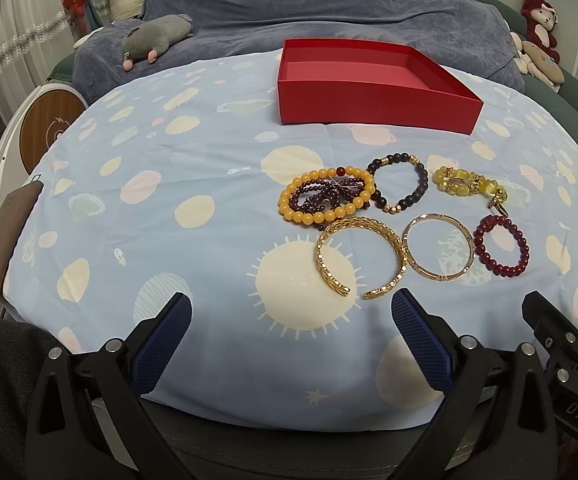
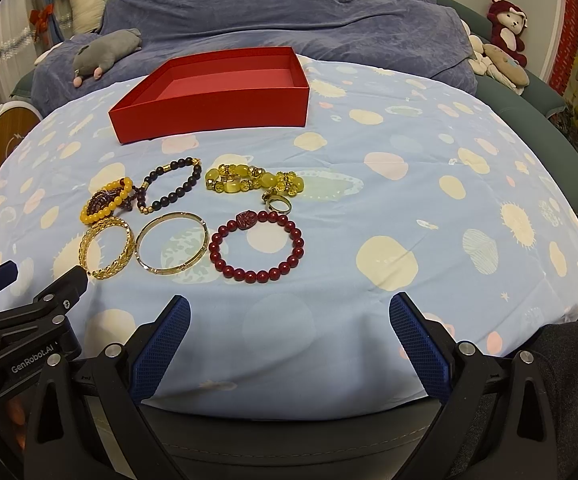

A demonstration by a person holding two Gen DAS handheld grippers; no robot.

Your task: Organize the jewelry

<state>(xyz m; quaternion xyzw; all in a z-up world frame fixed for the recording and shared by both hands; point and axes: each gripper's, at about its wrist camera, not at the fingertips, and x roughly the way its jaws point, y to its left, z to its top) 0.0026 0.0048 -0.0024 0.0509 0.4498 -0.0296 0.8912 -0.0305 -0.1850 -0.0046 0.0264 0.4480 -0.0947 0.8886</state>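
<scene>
An open red box (image 1: 369, 104) (image 2: 217, 116) stands empty at the far side of the blue patterned cloth. In front of it lie several bracelets: yellow-orange beads (image 1: 331, 215) around a dark purple strand (image 1: 321, 196), black beads (image 1: 425, 180), yellow crystal beads (image 2: 257, 182) with a gold ring (image 2: 279, 204), a gold open cuff (image 1: 359, 222), a gold bangle (image 2: 169, 272) and dark red beads (image 2: 257, 276). My left gripper (image 1: 292, 300) is open just short of the cuff. My right gripper (image 2: 289, 304) is open just short of the dark red beads. Neither holds anything.
The cloth (image 2: 409, 208) covers a rounded surface that drops off at both sides. A grey-blue blanket (image 1: 309, 4) and a grey plush toy (image 1: 157, 38) lie behind the box. More plush toys (image 2: 505, 36) sit at the far right. A round wooden-topped object (image 1: 49, 128) stands at the left.
</scene>
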